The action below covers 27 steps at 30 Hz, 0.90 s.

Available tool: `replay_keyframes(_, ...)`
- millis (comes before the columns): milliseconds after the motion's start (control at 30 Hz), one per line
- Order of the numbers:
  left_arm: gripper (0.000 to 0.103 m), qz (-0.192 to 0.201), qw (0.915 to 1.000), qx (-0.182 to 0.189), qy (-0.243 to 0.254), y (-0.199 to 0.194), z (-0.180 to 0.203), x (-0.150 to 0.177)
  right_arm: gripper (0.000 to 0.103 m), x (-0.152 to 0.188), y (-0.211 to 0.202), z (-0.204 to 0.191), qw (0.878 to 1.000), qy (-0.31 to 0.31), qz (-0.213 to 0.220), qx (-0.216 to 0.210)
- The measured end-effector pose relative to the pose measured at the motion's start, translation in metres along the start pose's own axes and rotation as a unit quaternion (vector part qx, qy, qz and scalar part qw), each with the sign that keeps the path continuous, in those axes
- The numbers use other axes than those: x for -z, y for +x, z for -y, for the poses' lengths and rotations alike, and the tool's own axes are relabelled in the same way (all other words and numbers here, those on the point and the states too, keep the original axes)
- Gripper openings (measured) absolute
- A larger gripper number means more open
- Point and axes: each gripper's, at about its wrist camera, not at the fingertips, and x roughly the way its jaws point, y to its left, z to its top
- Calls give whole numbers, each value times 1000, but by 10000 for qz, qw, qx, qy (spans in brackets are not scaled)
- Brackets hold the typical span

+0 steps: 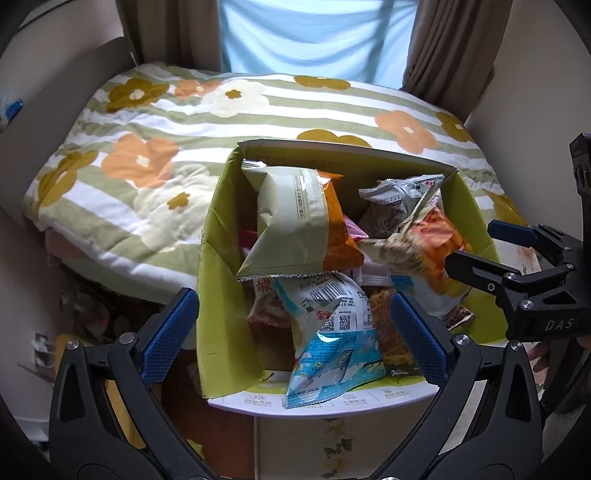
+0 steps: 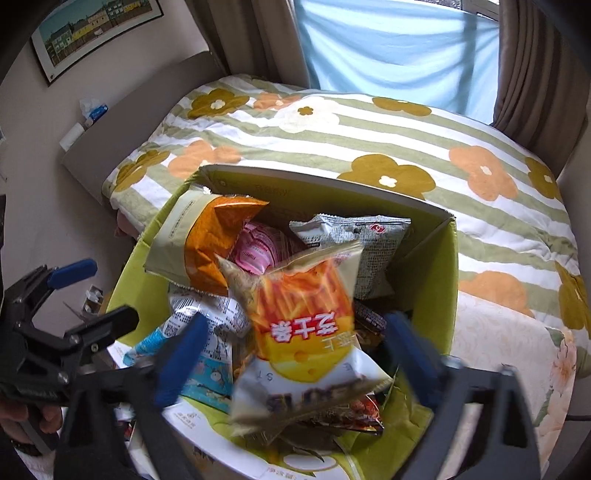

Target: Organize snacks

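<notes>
- The left claw is seen spread wide at the near rim of the box, its blue pads standing clear on either side of a blue-and-white snack packet; nothing is pinched, and the packet is judged to have been let go so that it rests on the pile.
- The right claw is likewise spread to its widest, with an orange cheese-stick packet caught blurred between the open jaws and untouched by either pad, which suggests a packet released to drop into the box rather than one being carried.
- The same right claw is shown from the left wrist at the box's right edge, held above the orange packet, so that both tools are kept over the opening and not over the bed.
- The snacks are found gathered in a green cardboard box, its flaps folded open and upright; the high walls are judged to be what keeps the loose, slippery bags heaped together.
- Deeper in the box, a pale packet with an orange side is leaned against the far-left corner, a grey packet is propped at the far right, and a pink packet is wedged between them.
- Beyond the box, a bed with a striped, flowered quilt is shown with no snacks left on it, and the sorting is judged to be well along.
- At the back, a light blue curtain is hung between brown drapes.
</notes>
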Motion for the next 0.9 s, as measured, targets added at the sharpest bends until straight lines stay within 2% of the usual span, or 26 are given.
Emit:
replay_keyframes(267,103,-20,9999,38,96,3,3,8,103,13,-9,12,9995,237,32,218)
replay_keyframes(500,103,273,9996,-65,91,-30,20,12,103,21,-41,16,9989,226,342,236)
replay_keyframes(700,103,828,9962,-230,155,-85,60,23,103,41,-106,27,9948,180,936,348)
replay_keyframes(900,103,1452,9893,-101,129,-147,115,51,103,88,-195,45,9828,332,1611,840)
